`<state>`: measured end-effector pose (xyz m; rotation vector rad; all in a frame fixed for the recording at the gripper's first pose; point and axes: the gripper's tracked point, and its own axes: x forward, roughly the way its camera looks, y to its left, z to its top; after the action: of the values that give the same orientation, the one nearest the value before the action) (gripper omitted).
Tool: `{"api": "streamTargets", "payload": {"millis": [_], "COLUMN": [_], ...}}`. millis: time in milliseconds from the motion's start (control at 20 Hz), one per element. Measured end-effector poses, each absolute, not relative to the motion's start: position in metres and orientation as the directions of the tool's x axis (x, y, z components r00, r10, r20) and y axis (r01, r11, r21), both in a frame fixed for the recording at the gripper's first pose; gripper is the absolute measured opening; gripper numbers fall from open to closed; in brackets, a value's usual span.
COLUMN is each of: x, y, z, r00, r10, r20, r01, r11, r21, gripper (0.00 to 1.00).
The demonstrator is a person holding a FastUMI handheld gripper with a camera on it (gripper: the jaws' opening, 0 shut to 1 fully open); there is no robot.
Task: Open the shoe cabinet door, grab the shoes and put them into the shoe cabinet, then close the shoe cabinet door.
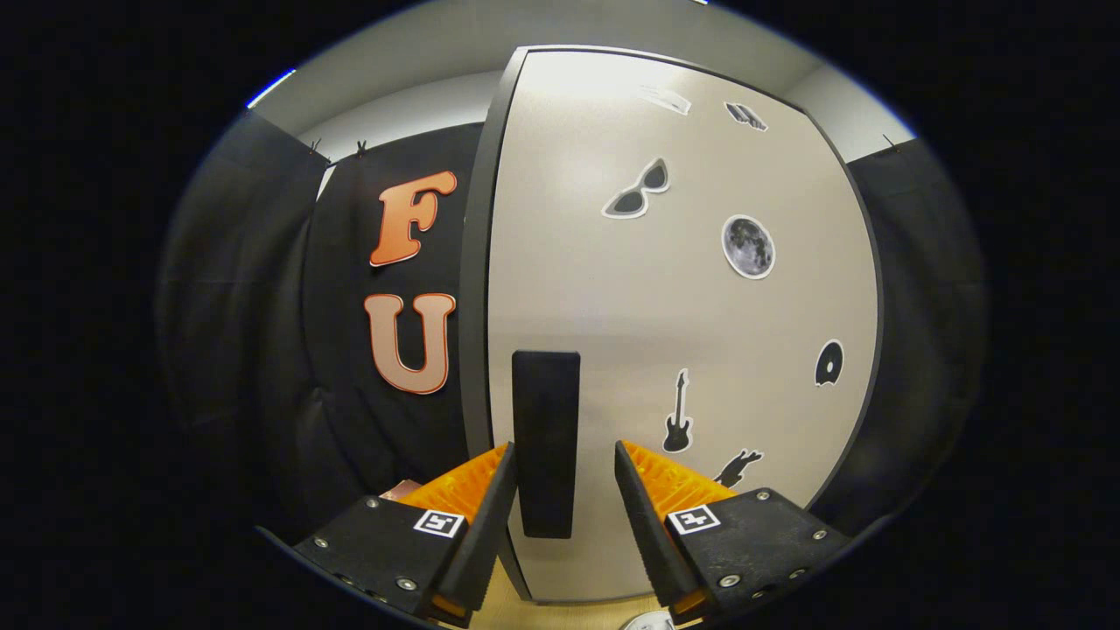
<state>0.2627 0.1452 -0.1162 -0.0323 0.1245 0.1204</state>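
The shoe cabinet door (pixel 682 332) stands shut right in front of me, a pale panel with a dark frame and several small stickers on it. A black upright handle (pixel 546 442) sits near the door's left edge. My gripper (pixel 564 459) is open, its two fingers on either side of the handle's lower half. The left finger is close to the handle's edge; the right finger stands a clear gap away from it. Nothing is gripped.
Black cloth walls hang to the left (pixel 262 350) and right (pixel 919 332) of the cabinet. A strip of light wooden floor or board (pixel 577 612) shows below the door, with a small white round object (pixel 647 623) at its near edge.
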Motion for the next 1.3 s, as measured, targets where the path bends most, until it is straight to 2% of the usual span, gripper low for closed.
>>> {"api": "streamTargets", "payload": {"millis": [200,300,350,650,800,1300], "x": [0.267,0.268,0.268,0.267,0.263,0.222], "y": [0.151,0.155,0.155,0.155,0.155,0.141], "z": [-0.123,-0.124,-0.125,-0.126,-0.125,-0.12], "r00": [0.984,0.983,0.985,0.979,0.976,0.979], "r10": [0.111,0.11,0.101,0.115,0.122,0.106], "r20": [-0.14,-0.145,-0.141,-0.166,-0.179,-0.176], "r01": [-0.116,-0.115,-0.107,-0.114,-0.122,-0.105], "r11": [0.993,0.993,0.994,0.993,0.992,0.994], "r21": [-0.027,-0.024,-0.032,0.015,0.01,0.015], "gripper": [0.57,0.49,0.41,0.28,0.24,0.24]}}
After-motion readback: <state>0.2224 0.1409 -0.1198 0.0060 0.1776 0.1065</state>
